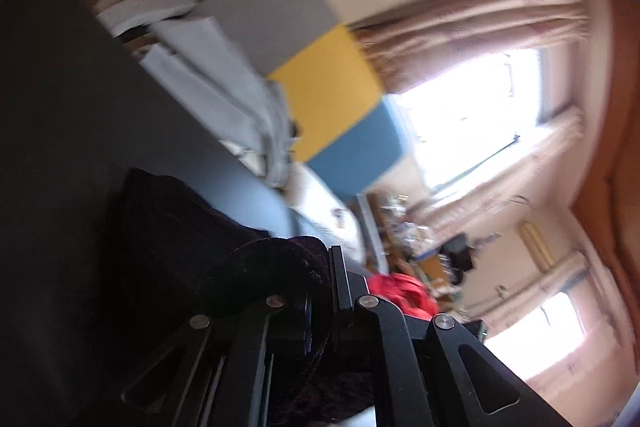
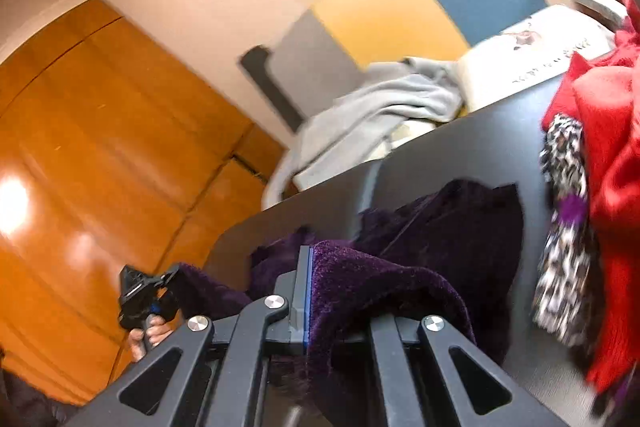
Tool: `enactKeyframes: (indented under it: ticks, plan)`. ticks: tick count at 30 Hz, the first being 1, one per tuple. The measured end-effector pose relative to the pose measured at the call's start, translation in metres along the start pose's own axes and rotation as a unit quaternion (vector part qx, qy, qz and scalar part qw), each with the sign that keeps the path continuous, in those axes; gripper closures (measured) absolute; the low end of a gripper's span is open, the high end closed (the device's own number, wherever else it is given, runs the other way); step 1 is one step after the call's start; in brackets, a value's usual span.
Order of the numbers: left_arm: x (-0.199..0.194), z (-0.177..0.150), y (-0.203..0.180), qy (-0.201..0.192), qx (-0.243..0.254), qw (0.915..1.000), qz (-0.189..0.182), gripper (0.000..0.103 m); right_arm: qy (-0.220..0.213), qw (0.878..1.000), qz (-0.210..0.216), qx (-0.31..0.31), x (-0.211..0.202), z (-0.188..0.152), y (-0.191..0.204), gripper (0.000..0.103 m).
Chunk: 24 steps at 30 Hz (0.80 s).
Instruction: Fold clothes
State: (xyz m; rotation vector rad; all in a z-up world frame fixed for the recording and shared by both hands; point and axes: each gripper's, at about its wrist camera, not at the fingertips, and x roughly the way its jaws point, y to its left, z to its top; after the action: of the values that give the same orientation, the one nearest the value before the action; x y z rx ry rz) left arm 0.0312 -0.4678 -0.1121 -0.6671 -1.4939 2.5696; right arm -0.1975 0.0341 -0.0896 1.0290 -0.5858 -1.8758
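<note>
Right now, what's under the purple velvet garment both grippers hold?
Under the purple velvet garment lies the dark table, bare around its edges. Anything beneath its bunched middle is covered. The right gripper and left gripper clamp it.

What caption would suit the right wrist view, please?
Right gripper clamps a dark purple velvet garment above the black table.

A dark purple velvet garment (image 2: 440,223) lies on the dark flat bench (image 2: 460,147), with a red cloth heap (image 2: 608,155) to its right and a grey folded blanket (image 2: 380,107) behind.
</note>
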Motion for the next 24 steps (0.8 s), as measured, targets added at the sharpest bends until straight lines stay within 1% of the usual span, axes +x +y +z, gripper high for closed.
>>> enactKeyframes:
  ticks: [1, 2, 3, 5, 6, 7, 8, 10, 12, 15, 18, 19, 20, 21, 22, 23, 24]
  plan:
    - [0.012, 0.002, 0.011, 0.006, -0.017, 0.9998, 0.012, 0.097, 0.006, 1.000, -0.007, 0.022, 0.012, 0.005, -0.014, 0.097]
    - [0.026, 0.004, 0.026, 0.015, -0.039, 0.9987, 0.029, 0.097, 0.014, 0.999, -0.020, 0.044, 0.024, 0.008, -0.029, 0.089]
    - [0.044, 0.004, 0.044, 0.025, -0.060, 0.9961, 0.060, 0.097, 0.023, 0.997, -0.039, 0.066, 0.036, 0.010, -0.045, 0.079]
    - [0.061, -0.003, 0.065, 0.040, -0.078, 0.9919, 0.093, 0.097, 0.046, 0.991, -0.063, 0.105, 0.059, 0.005, -0.073, 0.079]
    - [0.069, -0.006, 0.075, 0.047, -0.085, 0.9894, 0.108, 0.097, 0.058, 0.989, -0.068, 0.120, 0.068, 0.000, -0.085, 0.082]
    - [0.069, -0.010, 0.076, 0.044, -0.079, 0.9901, 0.108, 0.097, 0.058, 0.988, -0.056, 0.130, 0.072, -0.006, -0.093, 0.083]
    - [0.068, -0.015, 0.078, 0.041, -0.072, 0.9907, 0.108, 0.096, 0.047, 0.989, -0.040, 0.137, 0.070, -0.011, -0.098, 0.084]
    - [0.064, -0.024, 0.076, 0.041, -0.054, 0.9912, 0.113, 0.096, 0.023, 0.989, -0.023, 0.146, 0.061, -0.020, -0.103, 0.084]
    - [0.052, -0.036, 0.074, 0.041, -0.038, 0.9908, 0.123, 0.096, 0.021, 0.991, -0.021, 0.133, 0.053, -0.036, -0.099, 0.090]
    - [0.026, -0.059, 0.074, 0.043, -0.035, 0.9903, 0.127, 0.096, 0.037, 0.993, -0.025, 0.105, 0.037, -0.058, -0.087, 0.090]
    - [0.005, -0.073, 0.070, 0.053, -0.030, 0.9882, 0.141, 0.096, 0.047, 0.995, -0.033, 0.087, 0.023, -0.077, -0.075, 0.089]
    - [0.000, -0.075, 0.067, 0.059, -0.028, 0.9871, 0.146, 0.096, 0.051, 0.995, -0.039, 0.078, 0.018, -0.081, -0.069, 0.086]
    - [-0.005, -0.077, 0.063, 0.065, -0.027, 0.9864, 0.148, 0.096, 0.056, 0.995, -0.045, 0.069, 0.014, -0.085, -0.061, 0.077]
    - [-0.011, -0.077, 0.059, 0.063, -0.030, 0.9876, 0.141, 0.095, 0.058, 0.995, -0.047, 0.063, 0.009, -0.088, -0.053, 0.065]
    - [-0.017, -0.078, 0.055, 0.062, -0.032, 0.9887, 0.133, 0.094, 0.059, 0.995, -0.045, 0.061, 0.005, -0.089, -0.046, 0.059]
    - [-0.023, -0.078, 0.051, 0.060, -0.035, 0.9897, 0.125, 0.089, 0.060, 0.996, -0.041, 0.059, 0.001, -0.091, -0.038, 0.050]
    - [-0.028, -0.078, 0.047, 0.058, -0.037, 0.9906, 0.118, 0.076, 0.060, 0.996, -0.034, 0.056, -0.003, -0.092, -0.031, 0.050]
